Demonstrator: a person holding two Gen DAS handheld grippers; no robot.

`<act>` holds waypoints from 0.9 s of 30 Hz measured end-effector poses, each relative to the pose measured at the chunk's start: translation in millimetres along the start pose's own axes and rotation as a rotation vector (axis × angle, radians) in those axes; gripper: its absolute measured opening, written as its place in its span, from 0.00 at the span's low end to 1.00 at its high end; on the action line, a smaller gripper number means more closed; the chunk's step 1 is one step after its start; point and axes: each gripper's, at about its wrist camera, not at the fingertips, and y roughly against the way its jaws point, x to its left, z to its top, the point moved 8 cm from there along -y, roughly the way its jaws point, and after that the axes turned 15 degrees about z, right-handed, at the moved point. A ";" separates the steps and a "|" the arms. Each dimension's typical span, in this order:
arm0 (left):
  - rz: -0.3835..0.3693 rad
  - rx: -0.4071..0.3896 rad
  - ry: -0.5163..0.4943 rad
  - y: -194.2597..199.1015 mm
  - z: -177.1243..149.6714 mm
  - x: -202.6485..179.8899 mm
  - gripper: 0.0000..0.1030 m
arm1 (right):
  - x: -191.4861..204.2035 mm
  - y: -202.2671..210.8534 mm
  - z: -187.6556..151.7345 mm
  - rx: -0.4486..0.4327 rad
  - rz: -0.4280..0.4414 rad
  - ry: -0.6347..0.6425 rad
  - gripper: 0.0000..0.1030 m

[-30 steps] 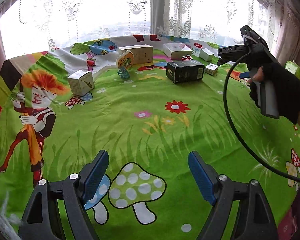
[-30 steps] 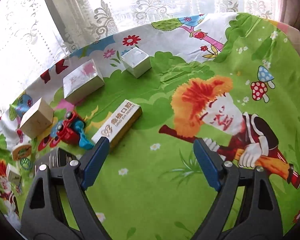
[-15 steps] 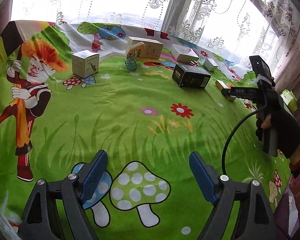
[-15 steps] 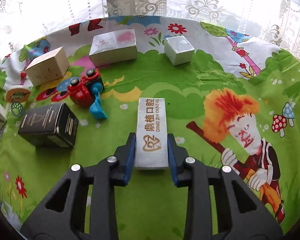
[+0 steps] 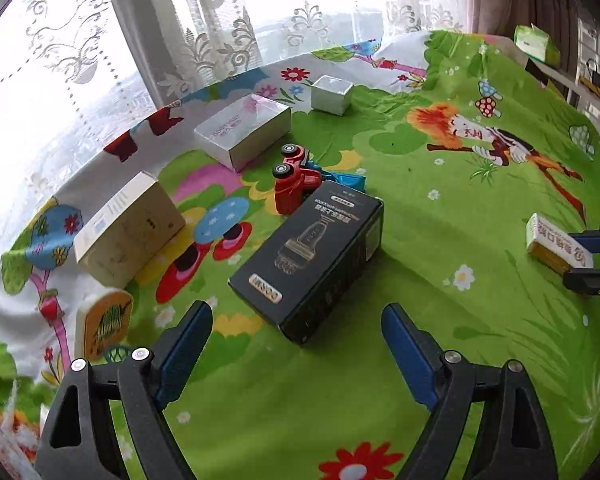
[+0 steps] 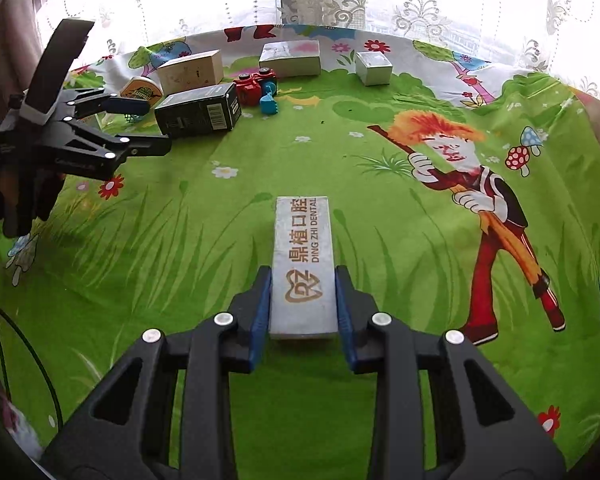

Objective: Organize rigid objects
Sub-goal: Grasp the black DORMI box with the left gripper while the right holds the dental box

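My right gripper [image 6: 302,312] is shut on a long white dental box [image 6: 303,260] with gold lettering, held over the green cloth; the box also shows at the right edge of the left wrist view [image 5: 558,248]. My left gripper [image 5: 296,344] is open and empty, just in front of a black box [image 5: 312,256] that lies flat on the cloth. In the right wrist view the left gripper [image 6: 140,126] sits next to that black box [image 6: 198,110].
Behind the black box lie a red and blue toy truck [image 5: 300,184], a beige box [image 5: 128,228], a white flat box [image 5: 244,130], a small silver box [image 5: 331,94] and an orange-labelled tin [image 5: 102,322]. A green pack [image 5: 536,42] lies far right. Curtains hang behind the table.
My right gripper closed on the dental box and drew it back away from the truck. My left gripper swung in close to the black box, still open.
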 end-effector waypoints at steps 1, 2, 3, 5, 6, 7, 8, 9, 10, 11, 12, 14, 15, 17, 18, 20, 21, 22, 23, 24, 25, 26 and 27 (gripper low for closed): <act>-0.004 0.018 -0.033 -10.5 6.5 -2.1 0.85 | -0.2 0.3 -0.6 -0.002 0.004 -0.003 0.34; -0.023 0.025 -0.038 -17.4 12.1 -3.0 0.85 | 0.0 0.3 -0.9 -0.003 0.004 -0.003 0.34; -0.054 0.034 -0.013 -21.1 15.8 -4.1 0.84 | -0.2 0.3 -0.9 -0.003 0.004 -0.003 0.34; -0.159 0.084 0.101 -22.9 17.1 -9.5 0.57 | -0.1 0.8 -1.5 -0.004 0.007 -0.006 0.34; -0.193 0.079 0.154 -16.2 16.4 -13.6 0.38 | -0.4 1.0 -1.7 -0.004 0.007 -0.006 0.34; -0.178 0.060 0.179 -7.6 13.5 -18.0 0.38 | -0.3 1.0 -1.9 -0.005 0.008 -0.007 0.34; -0.157 0.043 0.195 3.5 6.9 -24.4 0.38 | -0.4 1.0 -1.9 -0.006 0.010 -0.009 0.34; -0.142 0.031 0.212 16.8 -3.2 -31.3 0.38 | -0.7 1.0 -1.7 -0.007 0.013 -0.011 0.34; -0.125 0.023 0.228 31.5 -16.1 -37.2 0.38 | -1.1 1.1 -1.5 -0.008 0.016 -0.014 0.34; -0.101 0.016 0.237 47.8 -31.1 -42.2 0.38 | -1.3 1.3 -1.7 -0.010 0.021 -0.017 0.34; -0.068 0.010 0.241 65.3 -47.5 -45.7 0.38 | -1.5 1.6 -1.8 -0.011 0.024 -0.019 0.34; -0.001 0.007 0.258 98.4 -81.9 -46.3 0.38 | -1.6 1.5 -1.4 -0.011 0.021 -0.018 0.34; 0.027 0.017 0.276 112.6 -98.9 -44.2 0.38 | -1.7 1.4 -1.6 -0.009 0.016 -0.013 0.34; 0.048 0.041 0.332 133.8 -129.5 -35.3 0.39 | -0.1 0.4 -2.1 -0.001 -0.005 0.003 0.34; 0.054 0.055 0.364 138.3 -141.8 -29.6 0.39 | 1.0 -0.2 -1.9 0.002 -0.017 0.013 0.34; 0.105 0.071 0.413 146.8 -164.4 -14.7 0.39 | 1.9 -0.5 -2.0 0.006 -0.031 0.024 0.34; 0.116 0.073 0.435 149.2 -171.8 -9.3 0.39 | 1.7 -0.6 -1.9 0.006 -0.032 0.025 0.34; 0.112 0.073 0.453 150.2 -177.6 -4.9 0.40 | 1.7 -0.7 -2.0 0.005 -0.031 0.023 0.34; 0.113 0.083 0.463 149.4 -181.8 -1.6 0.41 | 2.0 -0.8 -1.9 0.006 -0.033 0.025 0.34; 0.126 0.096 0.463 147.7 -184.5 0.3 0.45 | 2.6 -1.1 -1.9 0.007 -0.037 0.027 0.34; 0.144 0.101 0.459 145.9 -183.8 1.5 0.48 | 2.1 -0.9 -1.9 0.008 -0.042 0.031 0.34; 0.165 0.099 0.453 144.5 -181.7 2.9 0.58 | 2.6 -1.0 -1.9 0.010 -0.049 0.036 0.34; 0.182 0.094 0.447 142.0 -178.6 2.8 0.66 | 3.0 -1.1 -1.9 0.011 -0.054 0.040 0.34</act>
